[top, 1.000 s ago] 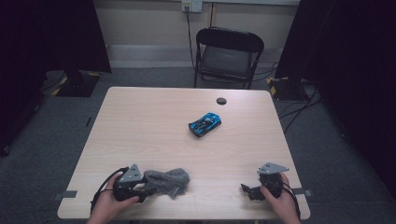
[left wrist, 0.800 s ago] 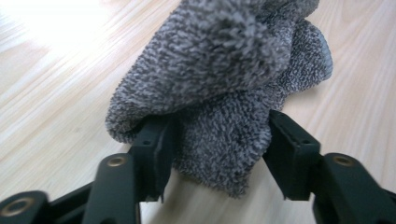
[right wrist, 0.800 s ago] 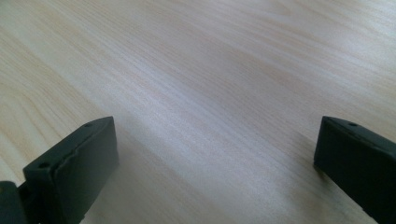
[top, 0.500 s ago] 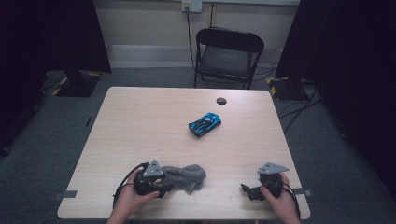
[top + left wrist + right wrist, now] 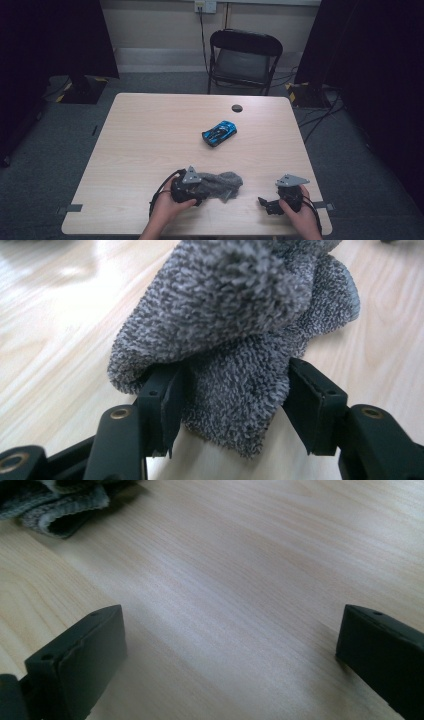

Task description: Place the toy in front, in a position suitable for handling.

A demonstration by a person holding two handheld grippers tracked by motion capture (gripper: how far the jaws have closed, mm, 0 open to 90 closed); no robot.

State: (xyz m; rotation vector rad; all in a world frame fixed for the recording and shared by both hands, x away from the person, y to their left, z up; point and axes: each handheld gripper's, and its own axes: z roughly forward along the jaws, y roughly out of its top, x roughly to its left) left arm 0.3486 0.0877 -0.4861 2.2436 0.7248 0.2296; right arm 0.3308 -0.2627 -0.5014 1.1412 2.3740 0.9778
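High view: grey terry cloth (image 5: 222, 183), crumpled, lies on the table (image 5: 150, 135) near the front edge, bunched against the left gripper (image 5: 200, 190). Right gripper (image 5: 265, 204) rests well apart.
Left gripper view: jaws clamp a thick looped fold of cloth (image 5: 235, 340).
Right gripper view: jaws wide apart over bare wood; cloth hem (image 5: 55, 505) at far left.

one desk (image 5: 150, 135). one grey cloth (image 5: 222, 183), bunched near the front edge. one blue toy car (image 5: 219, 133). one small black disc (image 5: 237, 108) near the far edge. two tongs: left (image 5: 200, 190), right (image 5: 265, 204). one black chair (image 5: 244, 60) behind the desk. two hands.
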